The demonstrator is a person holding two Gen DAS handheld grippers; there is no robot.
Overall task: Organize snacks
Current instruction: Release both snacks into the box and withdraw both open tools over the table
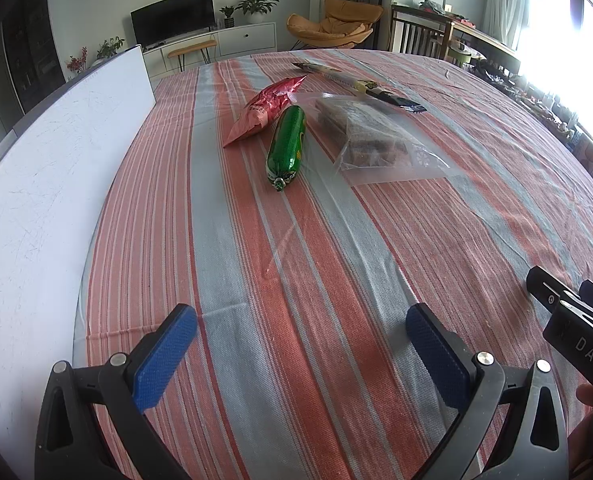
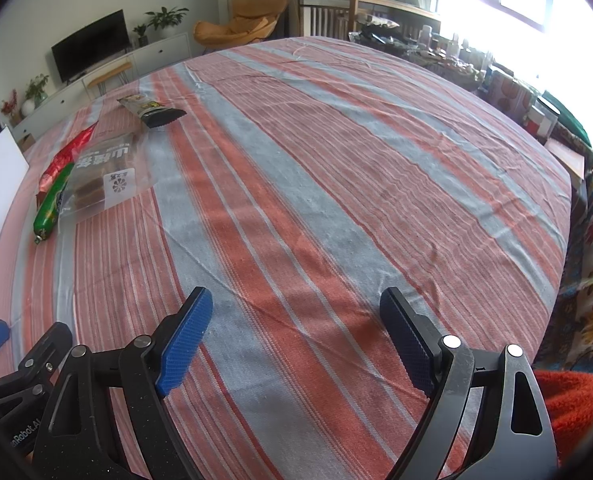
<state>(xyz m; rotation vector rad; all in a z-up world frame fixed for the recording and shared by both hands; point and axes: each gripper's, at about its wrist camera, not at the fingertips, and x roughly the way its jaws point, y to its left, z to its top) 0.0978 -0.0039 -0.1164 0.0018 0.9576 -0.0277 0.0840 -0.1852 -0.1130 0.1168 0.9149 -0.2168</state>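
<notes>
Several snacks lie together on the striped tablecloth (image 1: pixel 296 264). A green sausage-shaped pack (image 1: pixel 287 142) lies beside a red foil packet (image 1: pixel 265 107), a clear bag of brown slices (image 1: pixel 370 134) and a long dark packet (image 1: pixel 360 85). My left gripper (image 1: pixel 301 338) is open, well short of them, with nothing between its blue pads. In the right wrist view the same green pack (image 2: pixel 52 204), red packet (image 2: pixel 66 152), clear bag (image 2: pixel 104 178) and dark packet (image 2: pixel 152 111) sit at the far left. My right gripper (image 2: pixel 296 322) is open and empty over bare cloth.
A white board (image 1: pixel 48 184) runs along the table's left edge. The right gripper's body (image 1: pixel 576 316) shows at the left view's right edge. Beyond the table stand a TV cabinet (image 1: pixel 216 40), an orange chair (image 1: pixel 332 24) and a cluttered bench (image 2: pixel 496 80) by the window.
</notes>
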